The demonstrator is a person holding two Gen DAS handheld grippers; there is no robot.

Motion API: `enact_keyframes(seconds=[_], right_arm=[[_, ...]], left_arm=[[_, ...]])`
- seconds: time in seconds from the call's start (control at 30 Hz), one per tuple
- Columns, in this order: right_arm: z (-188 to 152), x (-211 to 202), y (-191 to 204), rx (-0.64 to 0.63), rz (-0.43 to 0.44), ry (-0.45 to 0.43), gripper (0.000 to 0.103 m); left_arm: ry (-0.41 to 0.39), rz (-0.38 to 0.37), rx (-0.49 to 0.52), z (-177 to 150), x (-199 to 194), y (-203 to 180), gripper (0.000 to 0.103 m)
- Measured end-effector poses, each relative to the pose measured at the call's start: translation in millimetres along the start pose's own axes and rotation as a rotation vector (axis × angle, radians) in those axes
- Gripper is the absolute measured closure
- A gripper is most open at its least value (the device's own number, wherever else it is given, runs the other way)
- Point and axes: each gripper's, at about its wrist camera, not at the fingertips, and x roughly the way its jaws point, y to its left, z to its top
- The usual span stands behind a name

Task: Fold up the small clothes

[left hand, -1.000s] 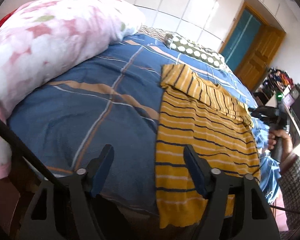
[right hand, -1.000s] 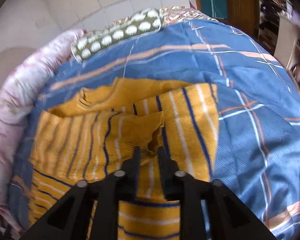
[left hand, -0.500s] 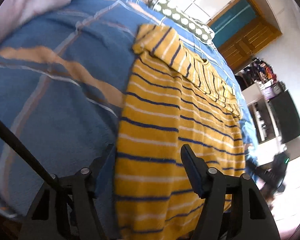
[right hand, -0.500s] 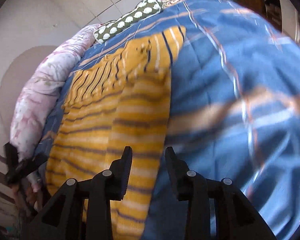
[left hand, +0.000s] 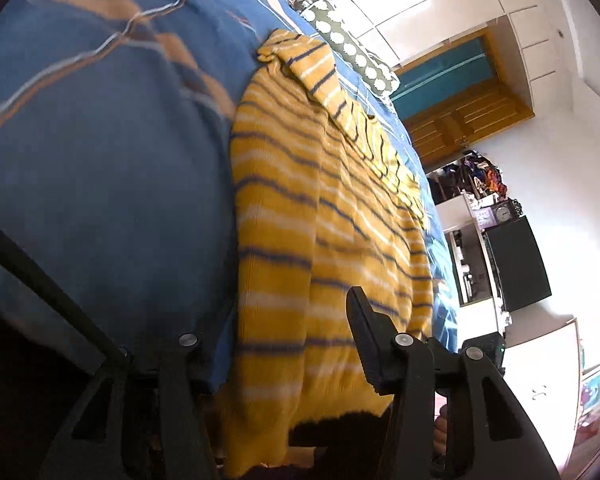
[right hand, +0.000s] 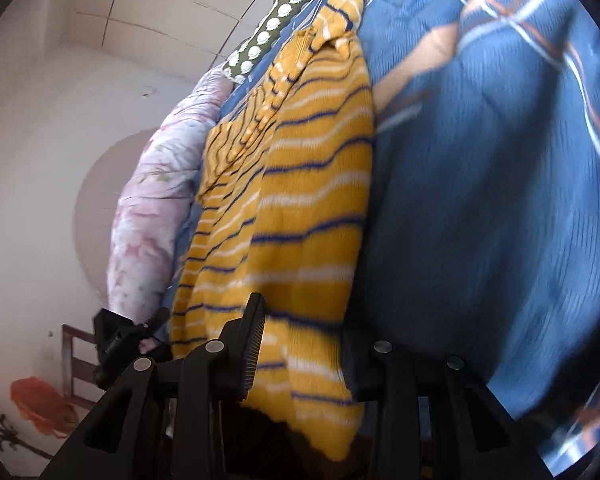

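Observation:
A yellow sweater (left hand: 320, 240) with navy and white stripes lies flat on the blue plaid bedspread (left hand: 100, 160), and its hem hangs over the bed's near edge. My left gripper (left hand: 280, 320) is low at the hem's left part. Its jaws are closing with the knit between them, and the left finger is hidden behind cloth. My right gripper (right hand: 304, 320) straddles the sweater (right hand: 312, 200) at the hem's right corner. It stands open with fabric in the gap, its right finger hidden. Each view shows the other gripper at the hem's far end.
A pink floral quilt (right hand: 152, 200) lies along the bed's left side, and a green dotted pillow (left hand: 352, 52) sits at the head. Beyond the bed are a wooden door (left hand: 460, 112), a black screen (left hand: 516, 264) on shelves, and a chair (right hand: 76, 364) by the wall.
Both grippers sank to the bed's near edge. The right one left the folded sleeve and came back to the hem corner. The left jaws narrowed around the hem.

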Motion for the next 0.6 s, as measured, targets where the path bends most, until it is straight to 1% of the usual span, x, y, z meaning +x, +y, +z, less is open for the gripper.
enact_keyframes(seconds=[0.2, 0.4, 0.47, 0.5, 0.53, 0.57, 0.6], right_arm=[[-21, 10, 3, -0.016, -0.003, 0.061, 0.066], [-41, 30, 10, -0.051, -0.016, 0.137, 0.067], [-44, 32, 11, -0.064, -0.024, 0.145, 0.067], [-45, 33, 12, -0.066, -0.027, 0.145, 0.067], [-45, 33, 12, -0.065, -0.032, 0.145, 0.068], [-44, 33, 11, -0.063, -0.037, 0.146, 0.072], [-44, 33, 10, -0.063, -0.045, 0.15, 0.08]], left_arm=[[0.037, 0.025, 0.03, -21, 6, -3, 0.052], [0.065, 0.046, 0.057, -31, 15, -8, 0.052], [0.075, 0.065, 0.08, -32, 18, -12, 0.052], [0.081, 0.088, 0.095, -33, 21, -14, 0.058], [0.084, 0.124, 0.105, -32, 23, -16, 0.066], [0.087, 0.159, 0.111, -30, 25, -17, 0.087], [0.089, 0.182, 0.109, -30, 24, -17, 0.095]])
